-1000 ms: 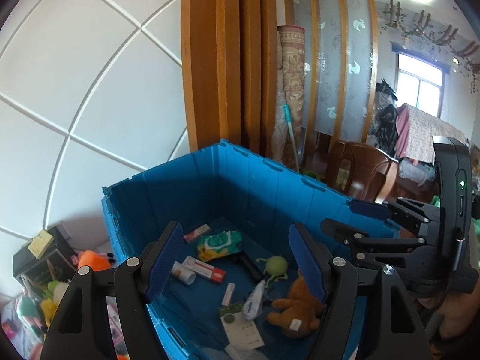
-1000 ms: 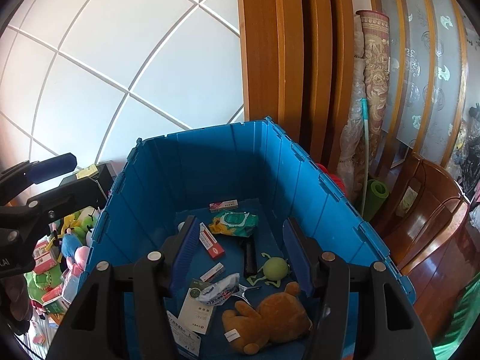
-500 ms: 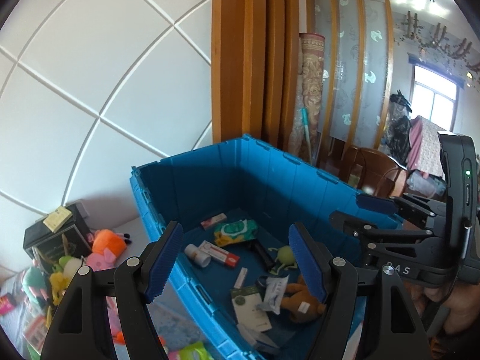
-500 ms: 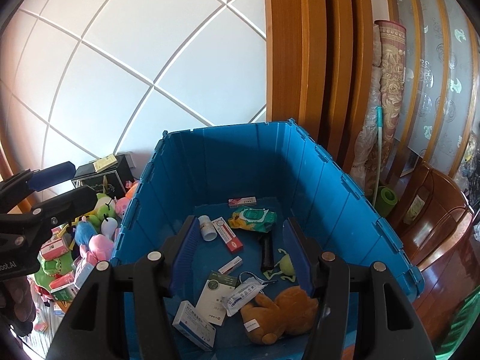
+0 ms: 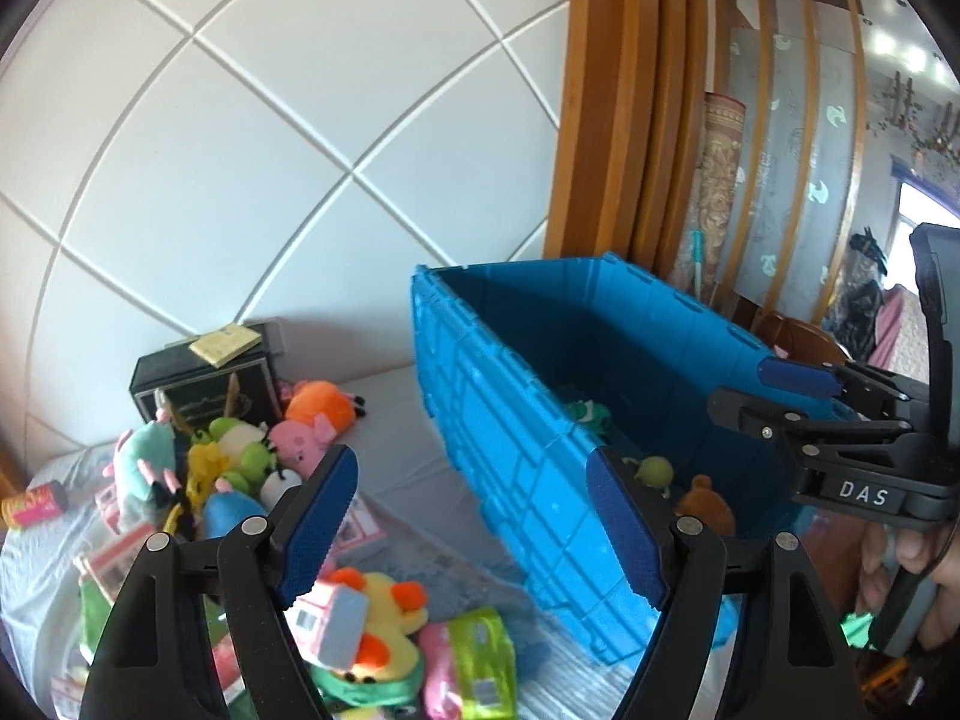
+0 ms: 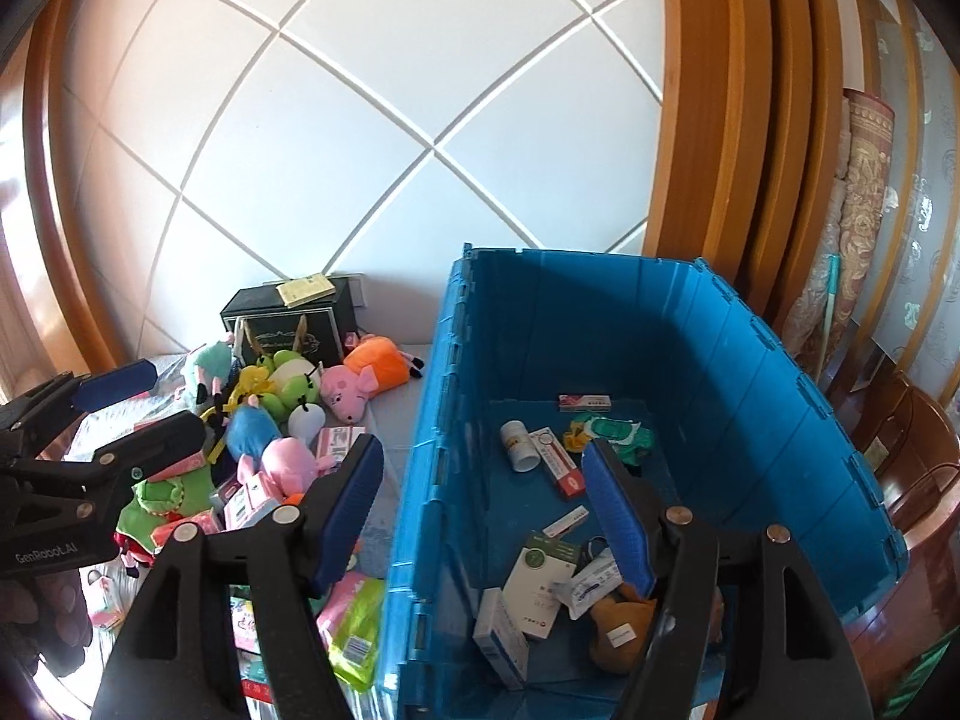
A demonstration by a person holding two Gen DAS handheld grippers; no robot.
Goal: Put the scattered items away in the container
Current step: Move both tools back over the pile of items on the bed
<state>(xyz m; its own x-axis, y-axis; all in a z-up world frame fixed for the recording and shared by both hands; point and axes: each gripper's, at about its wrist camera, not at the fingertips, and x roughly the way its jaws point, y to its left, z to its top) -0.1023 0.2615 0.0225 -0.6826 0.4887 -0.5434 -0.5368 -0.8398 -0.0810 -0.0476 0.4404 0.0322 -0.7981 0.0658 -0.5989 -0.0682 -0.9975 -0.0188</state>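
Nearest in the left wrist view, the left tongs [image 5: 468, 516] are empty with their jaws opening, hanging above a jumble of scattered items: a yellow duck plush [image 5: 384, 606], a green wipes pack [image 5: 480, 660] and small pink boxes on the grey cloth-covered surface [image 5: 408, 456]. The right tongs [image 6: 486, 510] are likewise empty and opening, straddling the near left wall of the blue container [image 6: 420, 480]. Inside the container lie a brown teddy bear [image 6: 618, 630], white medicine boxes [image 6: 540, 576], a red-and-white tube box [image 6: 558, 462], a white pill bottle [image 6: 519, 444] and a green wipes packet [image 6: 618, 429]. Left of the container, further back, sits a heap of plush toys, among them a pink pig in orange [image 6: 366, 378] and a green frog plush [image 6: 288, 378]. Behind them a black box [image 6: 288, 318] stands against the white panelled wall [image 6: 360, 120].
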